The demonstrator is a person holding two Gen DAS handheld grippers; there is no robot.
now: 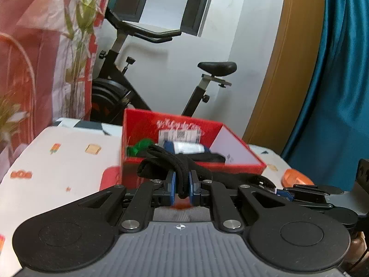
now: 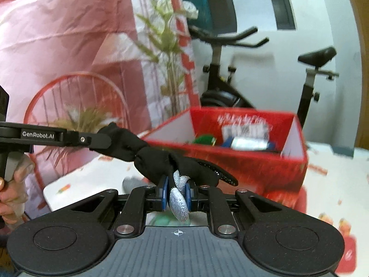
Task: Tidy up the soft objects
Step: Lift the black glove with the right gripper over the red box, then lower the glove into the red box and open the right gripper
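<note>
While both pairs of jaws pinch it, the black glove (image 2: 161, 161) hangs stretched between the left gripper (image 1: 182, 184) and right gripper (image 2: 176, 190), with the red box (image 2: 242, 161) at one o'clock beyond. "GenRobot.AI" reads on the left gripper's side; the box's lettering is blurred.

The white lettering and label on the red box (image 1: 175, 133) are smeared by motion in both views and cannot be read. Inside it, the green thing (image 1: 140, 149) and the blue-and-white packet (image 1: 184, 147) are partly hidden by the box's front wall and by the black glove (image 1: 182, 173). The glove's middle is hidden between the pads of each claw. The exercise bike (image 2: 265, 73) is cut off below by the box. The hand (image 2: 11, 184) runs off the picture's left edge.
</note>
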